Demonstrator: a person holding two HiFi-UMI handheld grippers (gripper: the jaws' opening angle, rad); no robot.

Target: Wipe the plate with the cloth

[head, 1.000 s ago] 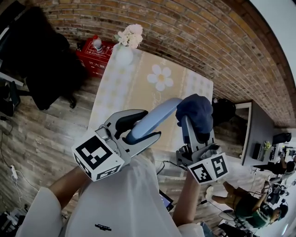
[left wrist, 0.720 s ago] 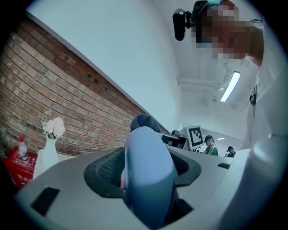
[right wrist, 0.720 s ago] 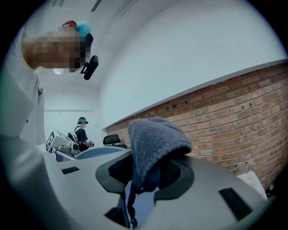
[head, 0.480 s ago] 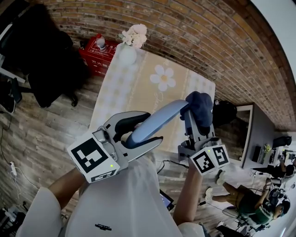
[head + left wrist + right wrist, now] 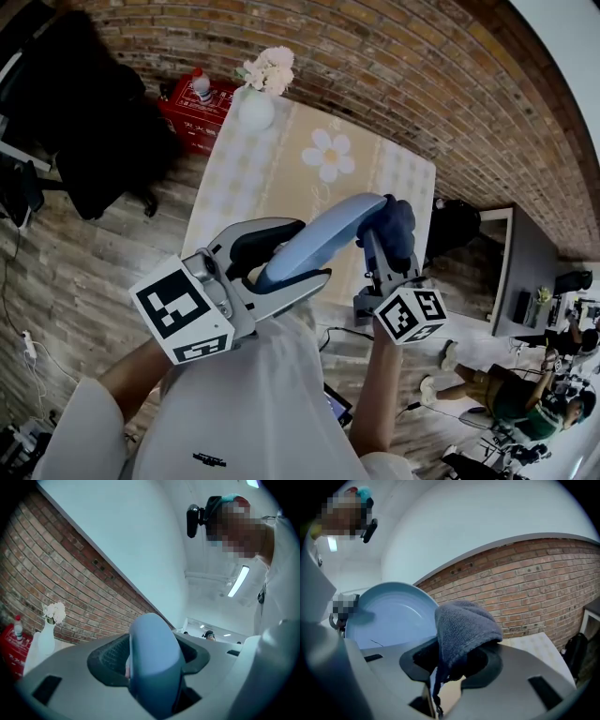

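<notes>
My left gripper is shut on the rim of a light blue plate, held on edge and tilted up over the near end of the table. In the left gripper view the plate's edge fills the space between the jaws. My right gripper is shut on a dark blue cloth, which bunches over its fingertips and presses against the plate's upper right rim. The right gripper view shows the cloth draped from the jaws and the plate's inner face just to the left.
Below lies a table with a checked, flower-printed cover; a white vase of flowers stands at its far end. A red box sits on the wooden floor beyond, a dark chair at left. The brick wall runs behind.
The right gripper has slid the cloth left and slightly down along the plate's upper rim. The plate has tipped a little higher in the left gripper.
</notes>
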